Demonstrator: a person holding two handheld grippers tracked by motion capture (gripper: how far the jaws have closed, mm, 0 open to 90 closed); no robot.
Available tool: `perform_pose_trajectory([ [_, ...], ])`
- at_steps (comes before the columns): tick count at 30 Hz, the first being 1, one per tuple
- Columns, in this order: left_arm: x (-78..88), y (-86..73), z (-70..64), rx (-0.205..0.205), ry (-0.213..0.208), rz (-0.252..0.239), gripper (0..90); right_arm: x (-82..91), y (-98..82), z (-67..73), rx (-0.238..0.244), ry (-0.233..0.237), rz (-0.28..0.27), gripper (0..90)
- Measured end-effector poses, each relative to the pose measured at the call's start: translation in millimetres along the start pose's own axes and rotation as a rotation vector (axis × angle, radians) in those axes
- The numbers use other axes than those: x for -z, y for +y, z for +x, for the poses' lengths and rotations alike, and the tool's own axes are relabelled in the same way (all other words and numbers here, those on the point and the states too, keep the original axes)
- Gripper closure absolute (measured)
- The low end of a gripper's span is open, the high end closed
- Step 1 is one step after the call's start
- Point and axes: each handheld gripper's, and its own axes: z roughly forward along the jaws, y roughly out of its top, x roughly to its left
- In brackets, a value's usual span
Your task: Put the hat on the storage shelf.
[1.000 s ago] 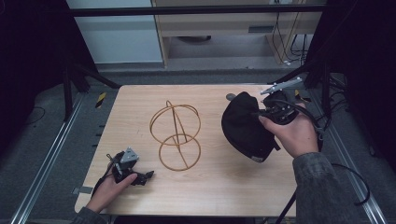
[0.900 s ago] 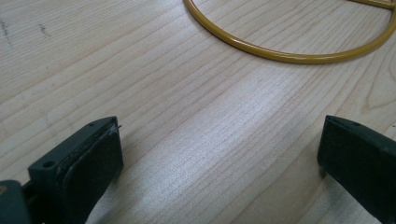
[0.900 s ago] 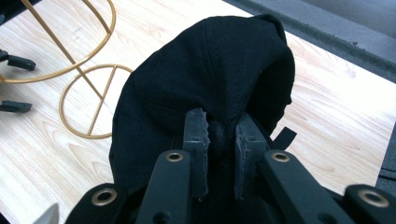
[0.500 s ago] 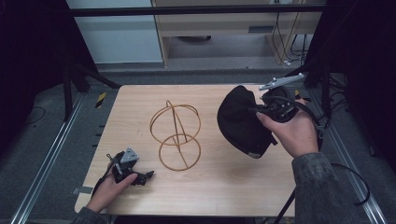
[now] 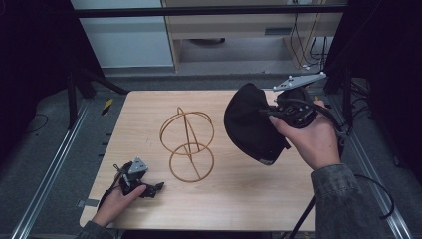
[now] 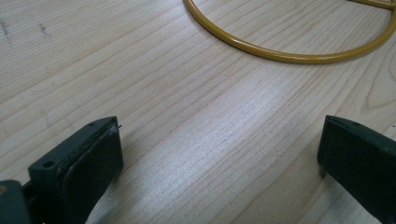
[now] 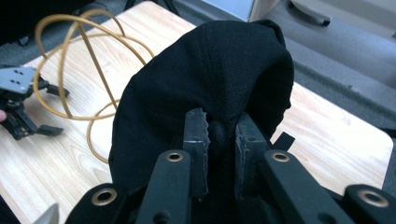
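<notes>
The right claw is pinched on a fold of the black cap, held above the worktop right of the wire stand. It looks soft, light and floppy, so the stiffer brim seems the surer hold. The left claw rests wide apart, holding nothing.

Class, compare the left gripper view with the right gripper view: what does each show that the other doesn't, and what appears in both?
The left gripper view alone shows the left gripper's own jaws standing wide apart, low over bare wood. The right gripper view alone shows the right gripper pinching a fold of the black cap, and the floor beyond the table edge. Both show the wooden table and the yellow wire stand, the left one only an arc of its base ring.
</notes>
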Motion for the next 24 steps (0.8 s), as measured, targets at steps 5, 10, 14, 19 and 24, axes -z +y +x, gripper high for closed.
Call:
perform_pose_trajectory([
  [5, 0.0, 0.0, 0.0, 0.000, 0.000, 0.000, 0.0, 5.0, 8.7, 7.9, 0.018, 0.004, -0.022, 78.6],
  [10, 0.0, 0.0, 0.0, -0.001, 0.001, 0.000, 0.0, 9.9, 20.7, 17.6, 0.040, 0.020, -0.039, 78.6],
  [14, -0.1, 0.0, 0.0, 0.001, 0.001, -0.001, 0.0, 15.1, 32.5, 29.2, 0.069, 0.032, -0.059, 78.6],
  [19, 0.0, 0.0, 0.0, 0.000, 0.001, 0.000, 0.0, 17.6, 44.5, 41.6, 0.099, 0.048, -0.077, 78.6],
  [24, -0.1, 0.0, -0.1, 0.002, 0.000, -0.001, 0.0, 16.1, 54.0, 48.8, 0.117, 0.058, -0.076, 78.6],
])
